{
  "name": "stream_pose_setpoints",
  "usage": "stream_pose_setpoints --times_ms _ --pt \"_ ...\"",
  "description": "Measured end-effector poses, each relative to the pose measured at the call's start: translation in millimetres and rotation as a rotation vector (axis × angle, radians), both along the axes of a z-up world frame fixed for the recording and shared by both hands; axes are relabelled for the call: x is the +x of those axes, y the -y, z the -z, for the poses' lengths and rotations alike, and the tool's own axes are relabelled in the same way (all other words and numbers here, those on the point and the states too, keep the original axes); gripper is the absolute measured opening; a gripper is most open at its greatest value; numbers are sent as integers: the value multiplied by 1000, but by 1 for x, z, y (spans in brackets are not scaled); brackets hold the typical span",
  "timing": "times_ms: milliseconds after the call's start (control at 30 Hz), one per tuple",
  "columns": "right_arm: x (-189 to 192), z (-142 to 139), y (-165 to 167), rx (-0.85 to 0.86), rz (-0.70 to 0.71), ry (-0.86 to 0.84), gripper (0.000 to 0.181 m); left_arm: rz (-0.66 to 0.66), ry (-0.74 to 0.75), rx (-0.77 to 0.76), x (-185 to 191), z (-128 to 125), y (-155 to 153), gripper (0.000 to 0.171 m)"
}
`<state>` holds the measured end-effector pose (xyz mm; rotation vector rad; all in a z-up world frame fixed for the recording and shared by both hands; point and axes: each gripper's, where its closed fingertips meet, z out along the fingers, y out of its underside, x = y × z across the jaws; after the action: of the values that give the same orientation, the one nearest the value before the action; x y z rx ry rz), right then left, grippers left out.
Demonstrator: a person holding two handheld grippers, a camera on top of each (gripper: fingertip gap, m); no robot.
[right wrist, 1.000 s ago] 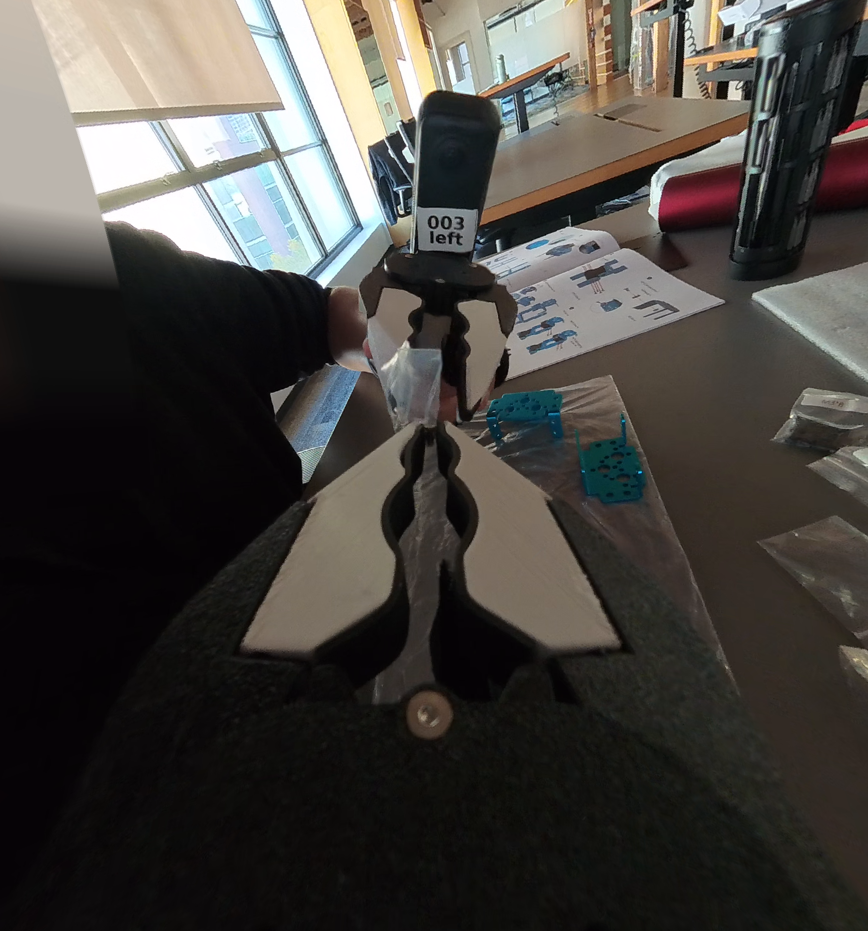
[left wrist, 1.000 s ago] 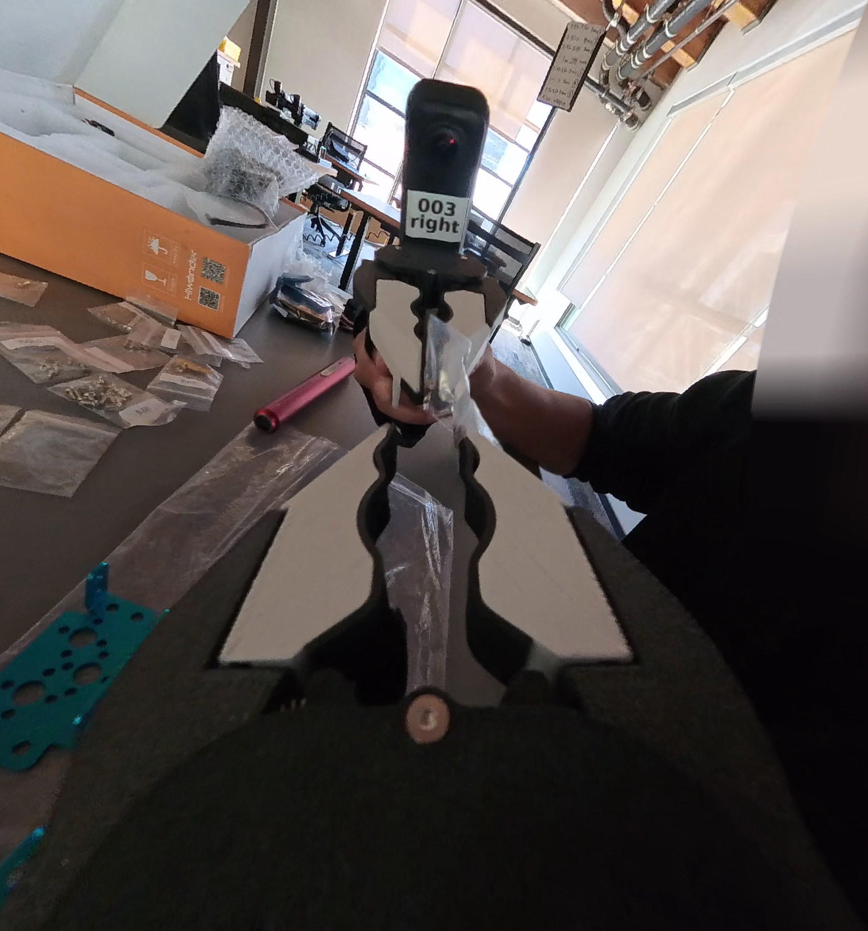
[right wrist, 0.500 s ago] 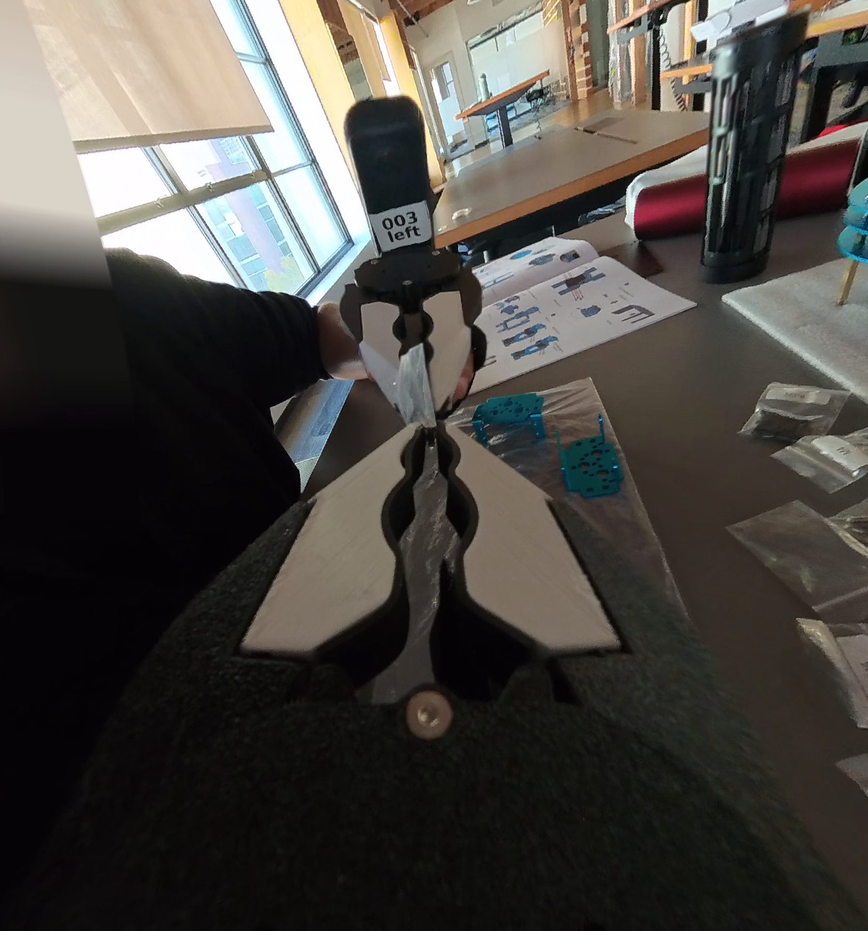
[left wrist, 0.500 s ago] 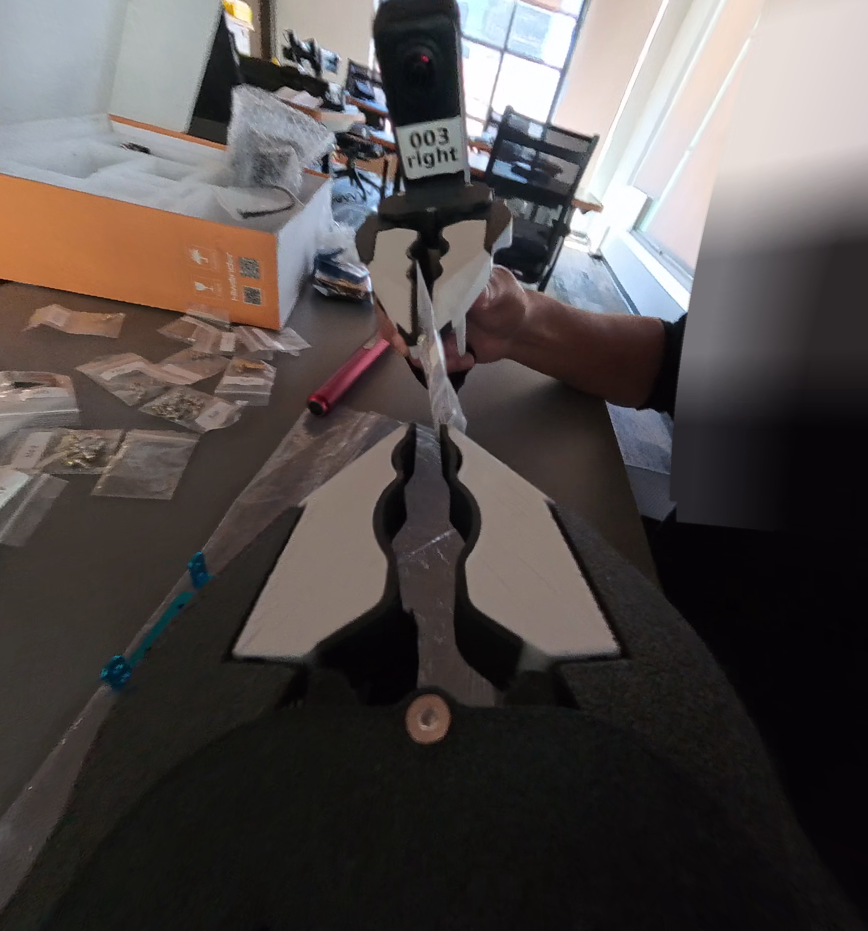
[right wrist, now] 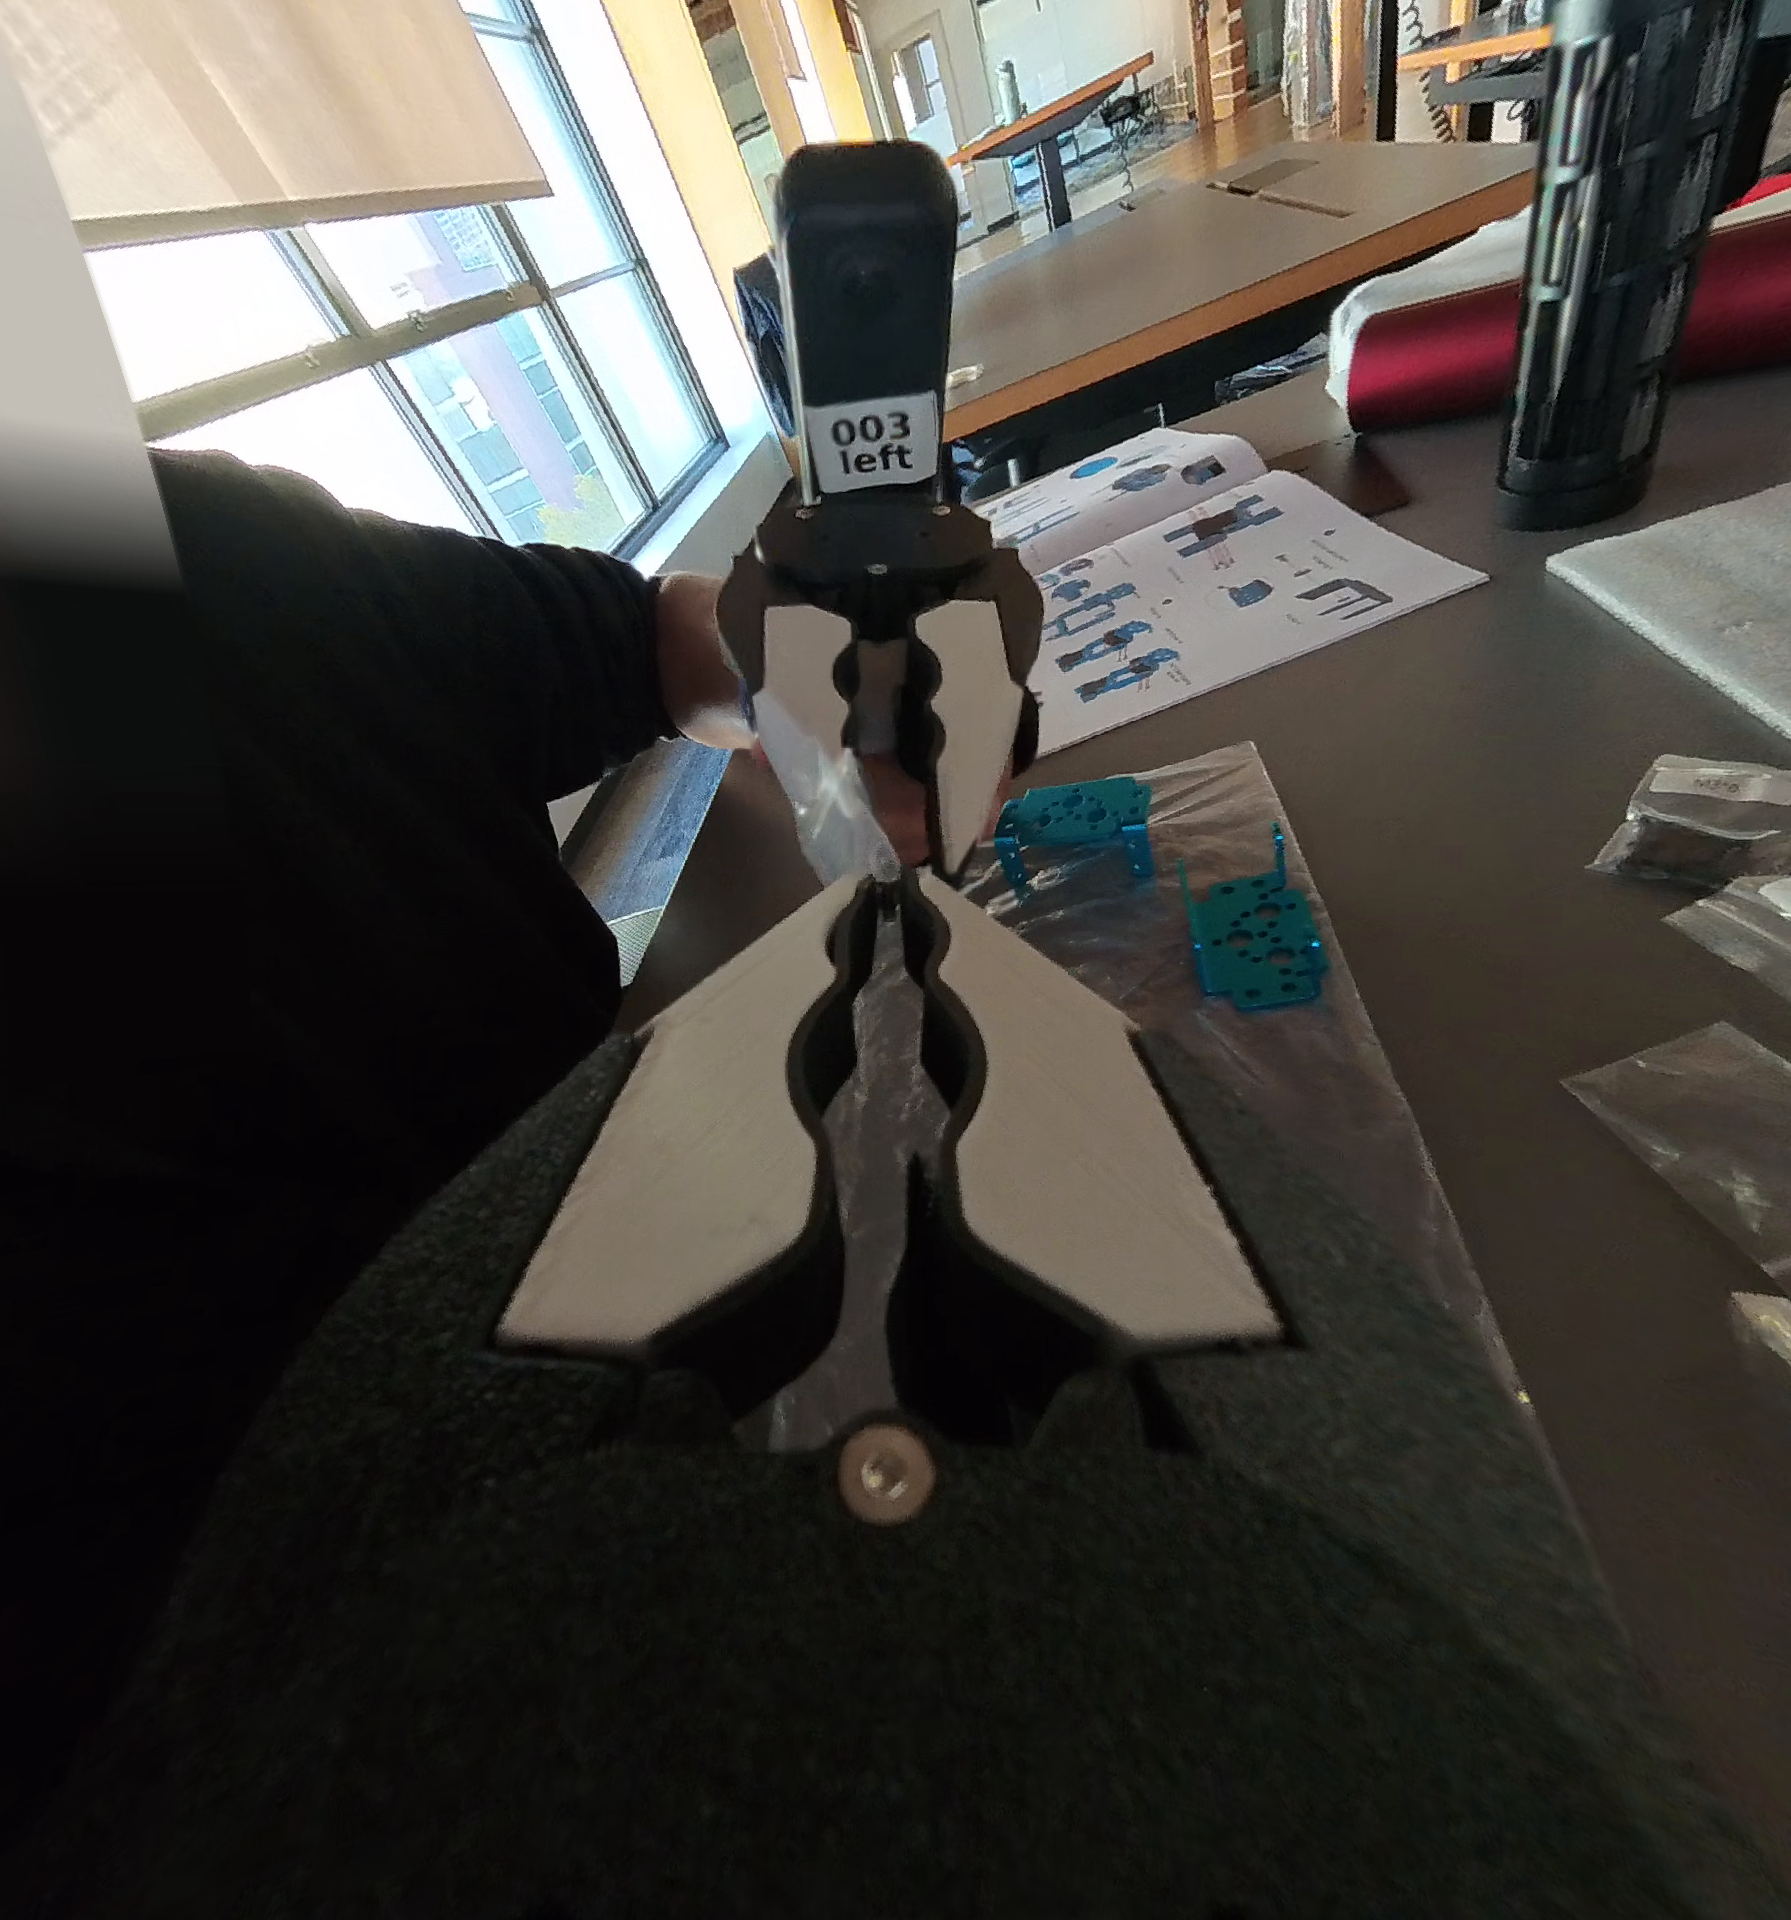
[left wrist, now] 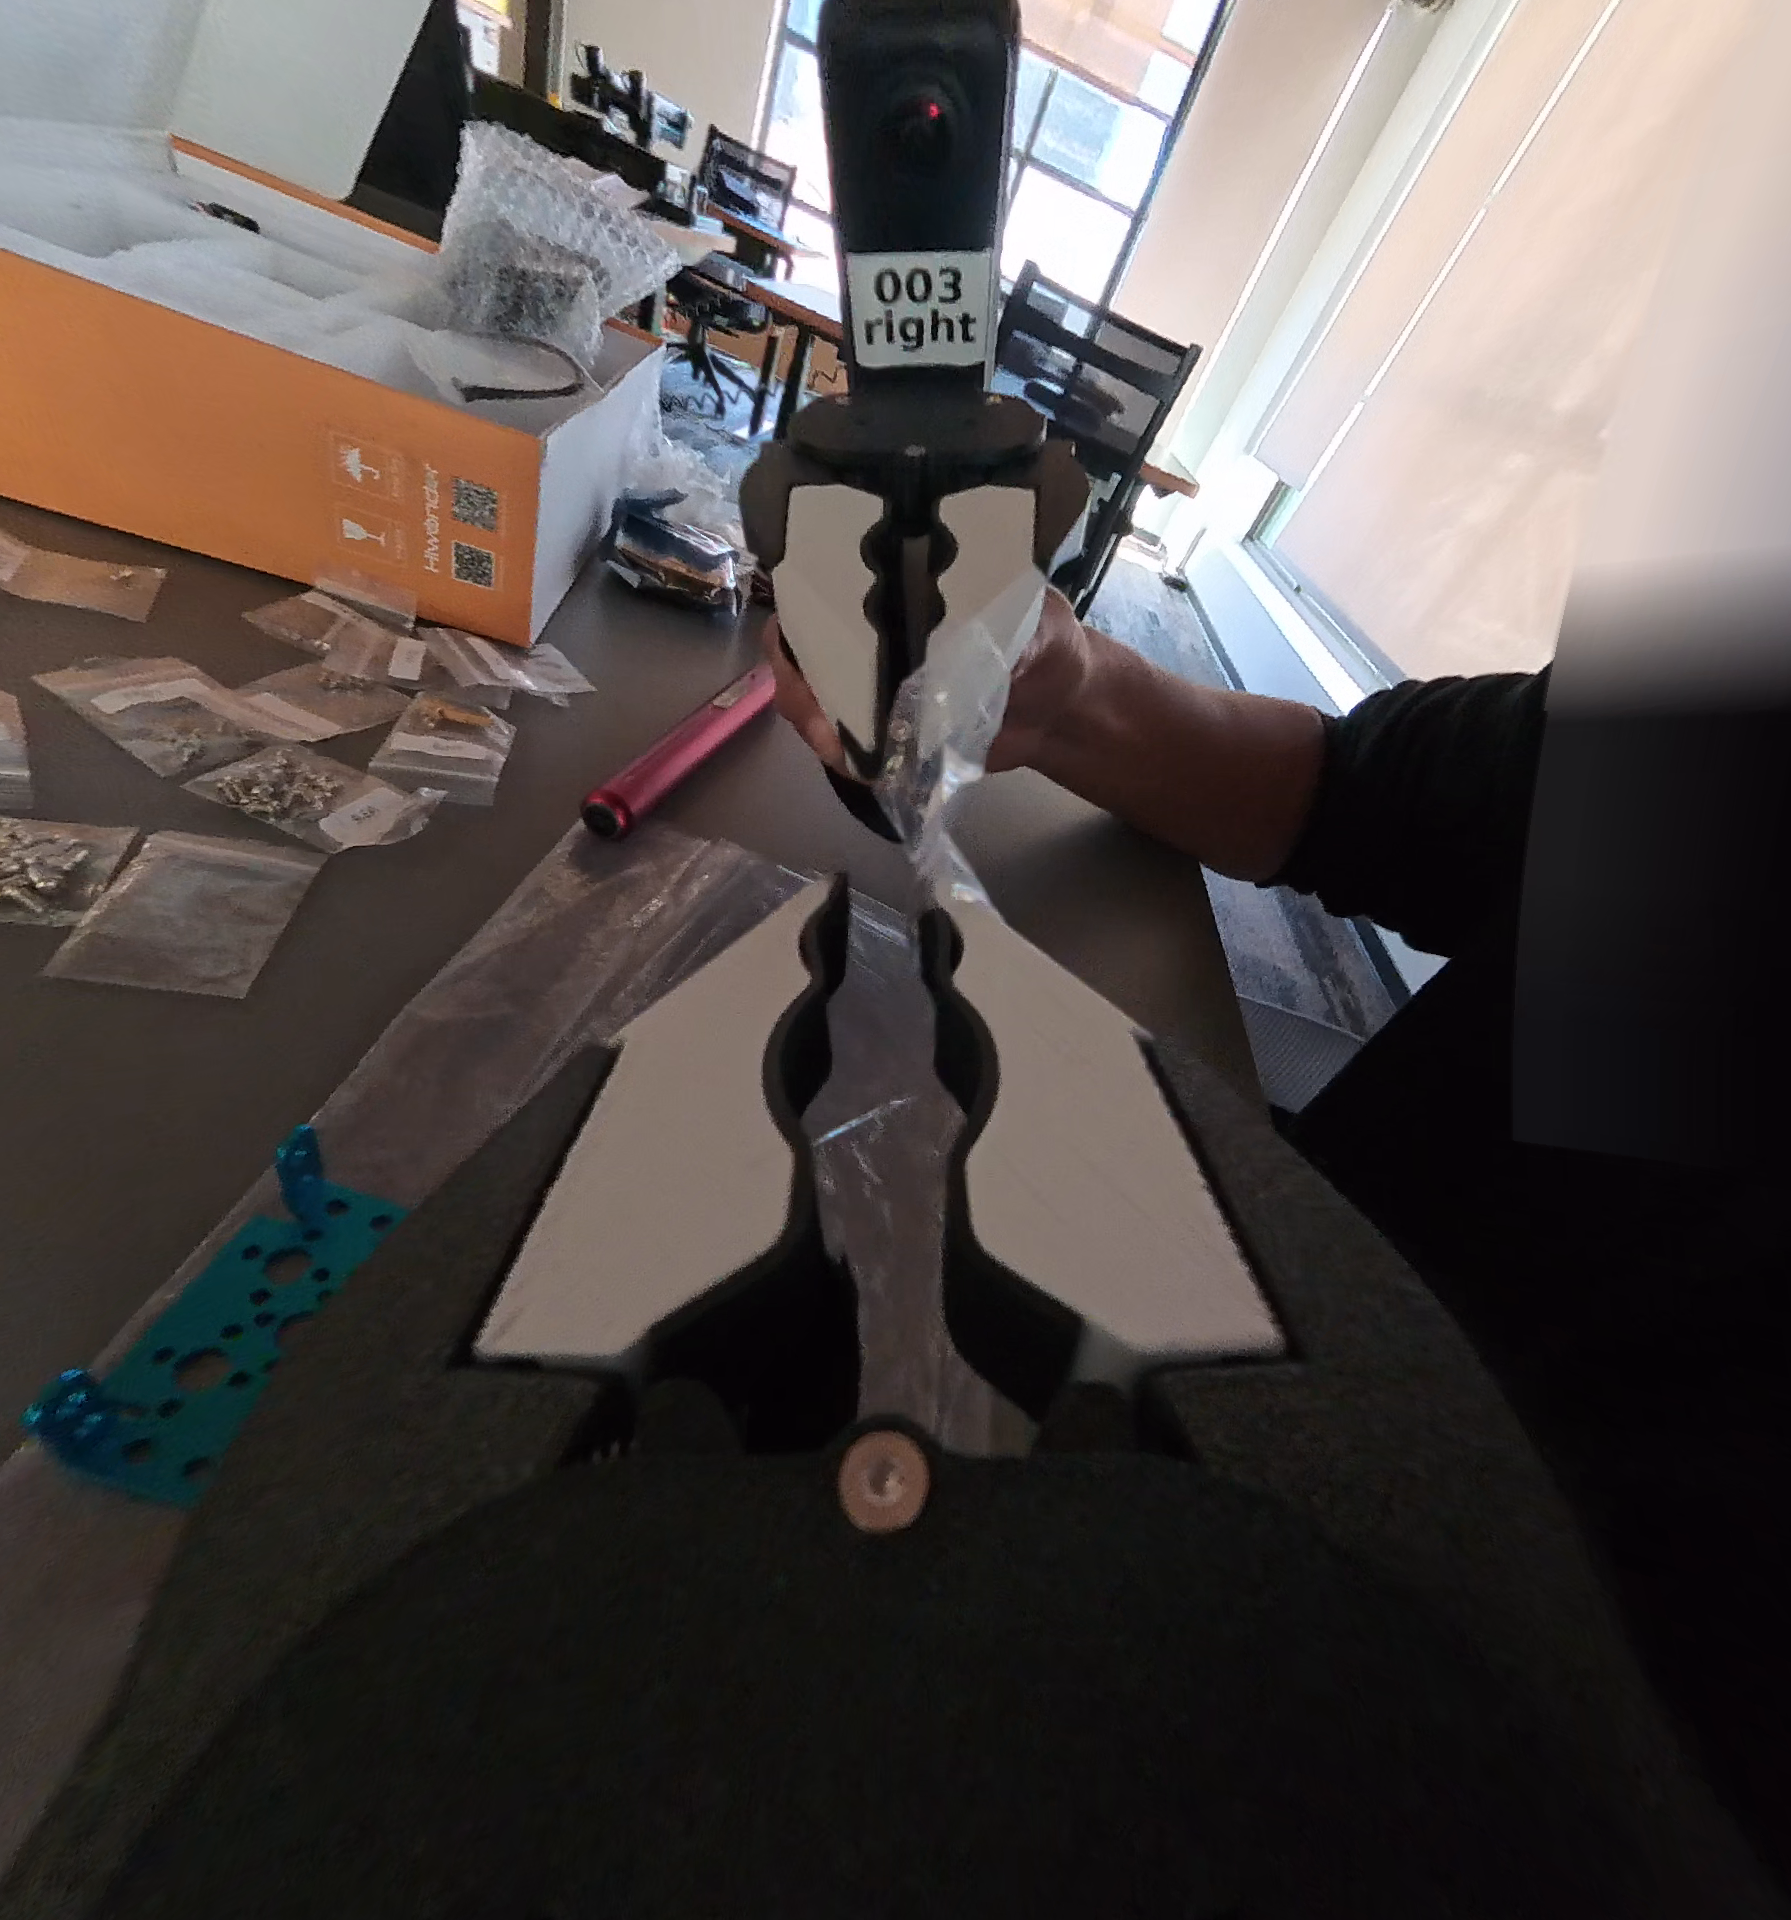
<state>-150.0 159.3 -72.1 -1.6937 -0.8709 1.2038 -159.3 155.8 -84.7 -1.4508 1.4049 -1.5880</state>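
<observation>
— What is held near the table edge?
— A small clear plastic bag (left wrist: 932, 790) is pinched between both grippers: left gripper (left wrist: 886, 914) and right gripper (right wrist: 886, 883), each closed on it, tip to tip above the dark table (left wrist: 143, 1091).
— And the surface?
— Blue perforated brackets (right wrist: 1249, 940) lie on a plastic sheet (right wrist: 1275, 1049); an orange box (left wrist: 226, 457) stands farther back.

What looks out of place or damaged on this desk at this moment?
Nothing looks damaged. The small clear plastic bag is stretched taut in the air between the shut left gripper and right gripper. Many small clear parts bags lie scattered loosely beside the orange cardboard box.
</observation>
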Motion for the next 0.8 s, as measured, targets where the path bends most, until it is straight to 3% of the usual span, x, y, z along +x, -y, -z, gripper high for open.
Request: stream_pose_setpoints --times_ms 67,467,533,667,800 --pt "2 1 -1 8 5 15 3 24 -11 25 -1 3 5 1" --pt "13 2 -7 -30 20 -1 3 2 27 28 -7 -9 -6 9" --pt "5 2 -1 -44 -14 -19 3 18 18 53 -5 -4 -1 0" --pt "10 -2 -2 -41 -10 -30 3 -12 28 95 -5 -8 -5 0" --pt "6 -9 -1 -54 -18 -80 2 -8 65 -3 -7 -15 -8 0"
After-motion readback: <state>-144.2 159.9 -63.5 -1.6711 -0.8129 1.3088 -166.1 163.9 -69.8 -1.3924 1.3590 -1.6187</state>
